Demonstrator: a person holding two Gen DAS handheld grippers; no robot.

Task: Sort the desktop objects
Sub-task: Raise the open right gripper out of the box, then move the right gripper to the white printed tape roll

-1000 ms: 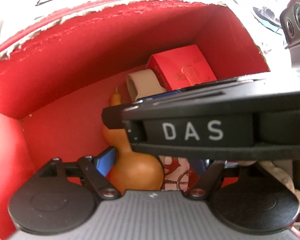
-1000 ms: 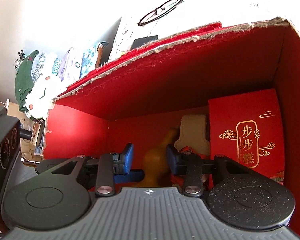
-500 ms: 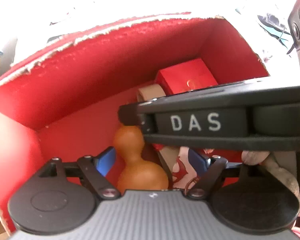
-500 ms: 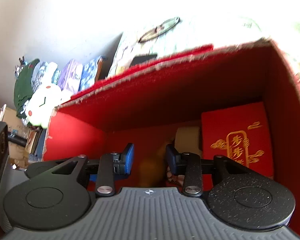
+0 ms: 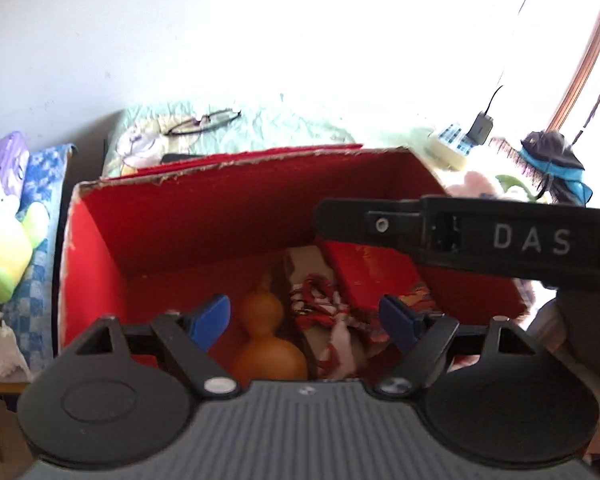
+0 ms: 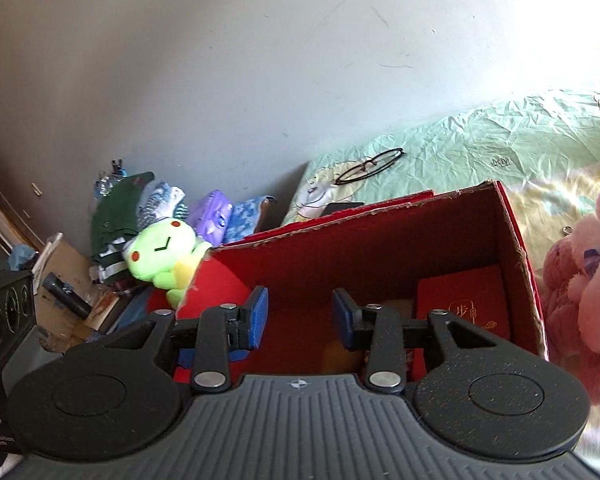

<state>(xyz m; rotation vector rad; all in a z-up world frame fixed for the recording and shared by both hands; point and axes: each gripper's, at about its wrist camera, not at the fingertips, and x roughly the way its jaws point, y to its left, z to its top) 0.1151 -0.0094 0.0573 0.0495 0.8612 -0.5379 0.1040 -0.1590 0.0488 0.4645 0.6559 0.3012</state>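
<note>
Both grippers have pulled up and back out of the red cardboard box. A second ago their cameras were filled by its inner walls; now the torn rim, the bedsheet behind it and the grey wall are all in sight.

The left gripper hangs over the near edge of the box with its blue pads spread wide and nothing between them. The right gripper is likewise parted and empty, above the box's left half.

The sorted things lie on the box floor. The orange gourd stands upright near the front. Just to its right is a crumpled red-and-white patterned cloth. A small red gift box leans behind that, and a beige roll is tucked beside it. From the right wrist the gift box shows its gold lettering in the far right corner; the gourd there is only a dim orange blur behind the fingers, so its exact pose cannot be confirmed from that side.

The withdrawal with both jaws released suggests the last deposit is finished. What remains outside are spectacles on the sheet, a pink plush at the box's right and a green plush at its left. Any of these could be the next thing to collect.
</note>
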